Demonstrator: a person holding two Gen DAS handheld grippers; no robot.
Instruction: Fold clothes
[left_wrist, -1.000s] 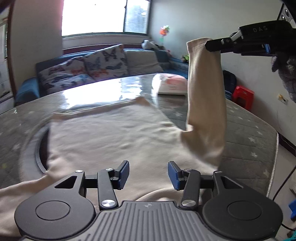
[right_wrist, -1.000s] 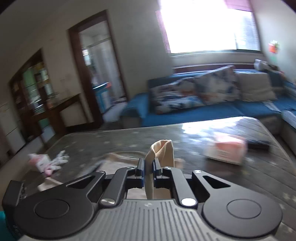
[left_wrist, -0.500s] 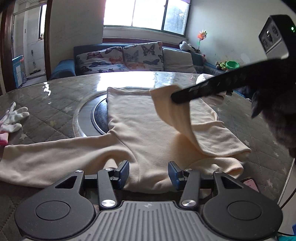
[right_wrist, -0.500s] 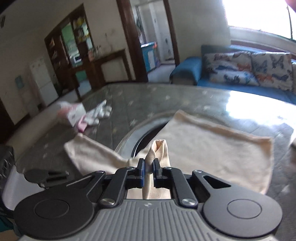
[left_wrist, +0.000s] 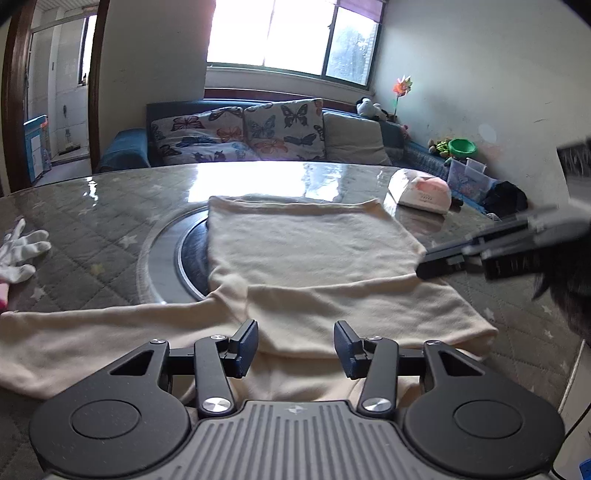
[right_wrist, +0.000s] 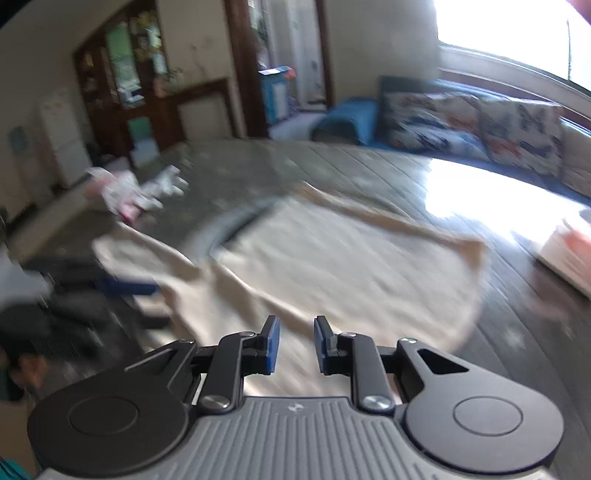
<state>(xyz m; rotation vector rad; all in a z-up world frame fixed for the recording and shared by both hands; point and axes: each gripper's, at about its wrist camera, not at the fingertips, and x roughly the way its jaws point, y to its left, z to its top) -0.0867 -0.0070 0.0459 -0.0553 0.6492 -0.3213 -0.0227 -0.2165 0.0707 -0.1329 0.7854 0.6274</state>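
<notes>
Tongs on both sides stand parted and grip nothing: the left tongs (left_wrist: 295, 341) spread wide, low over the near edge of a cream long-sleeved top (left_wrist: 314, 254), the right tongs (right_wrist: 295, 345) more narrowly apart above its right side, that view blurred. The top lies flat on the quilted surface (left_wrist: 92, 221), its right sleeve (left_wrist: 369, 299) folded across the body, its left sleeve (left_wrist: 92, 332) stretched out sideways. By this layout the sleeve-folding stage is in hand; the next move calls for pinching the left cuff and carrying it across. White glove (left_wrist: 18, 254) and tissue pack (left_wrist: 424, 190) lie clear
</notes>
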